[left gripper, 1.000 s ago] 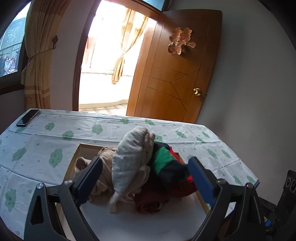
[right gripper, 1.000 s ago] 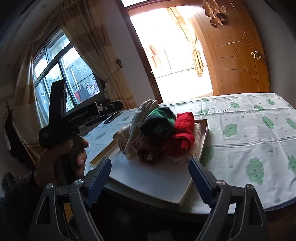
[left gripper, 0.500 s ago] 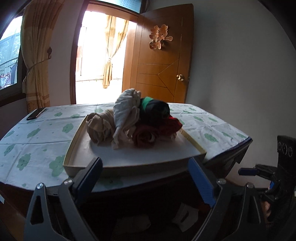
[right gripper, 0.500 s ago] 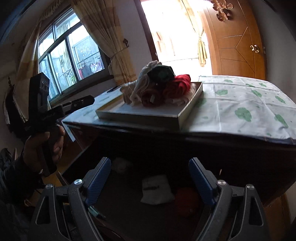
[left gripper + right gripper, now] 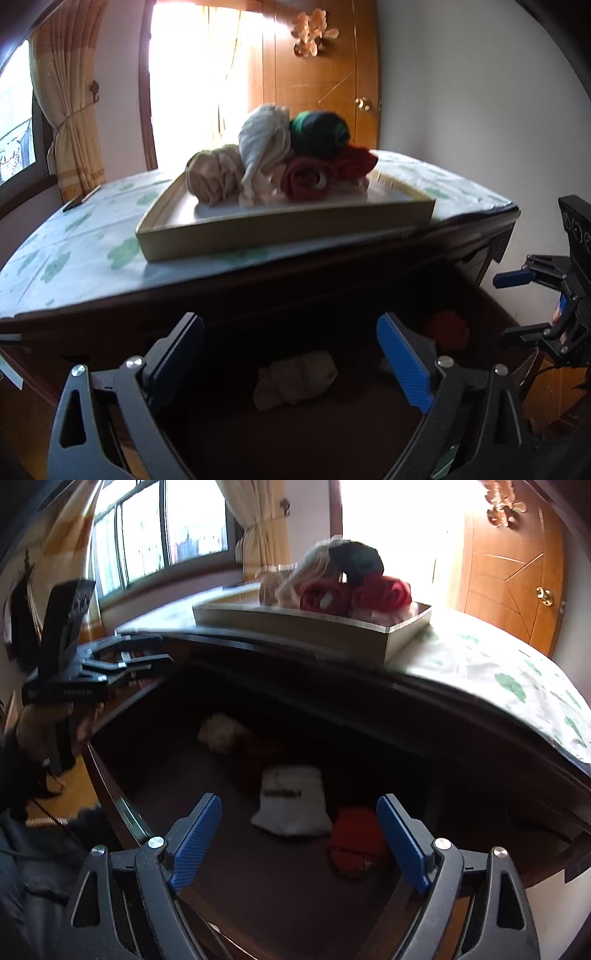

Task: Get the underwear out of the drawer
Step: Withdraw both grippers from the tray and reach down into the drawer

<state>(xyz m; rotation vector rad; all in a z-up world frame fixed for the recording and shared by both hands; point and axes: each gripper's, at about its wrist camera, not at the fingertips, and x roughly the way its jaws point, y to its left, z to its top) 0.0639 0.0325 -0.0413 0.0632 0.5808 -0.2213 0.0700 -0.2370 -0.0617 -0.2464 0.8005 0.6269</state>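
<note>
Right gripper [image 5: 299,834], spread and empty, hovers above the open drawer [image 5: 122,808]; white folded underwear [image 5: 291,801] lies just ahead between its fingers (nearer than the left gripper [image 5: 147,661], also spread).

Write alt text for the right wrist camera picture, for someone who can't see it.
The open right gripper points into a dark open drawer holding a white bundle, a red bundle and a pale bundle. Above, a tray of rolled underwear sits on the table; the left gripper is at left.
</note>
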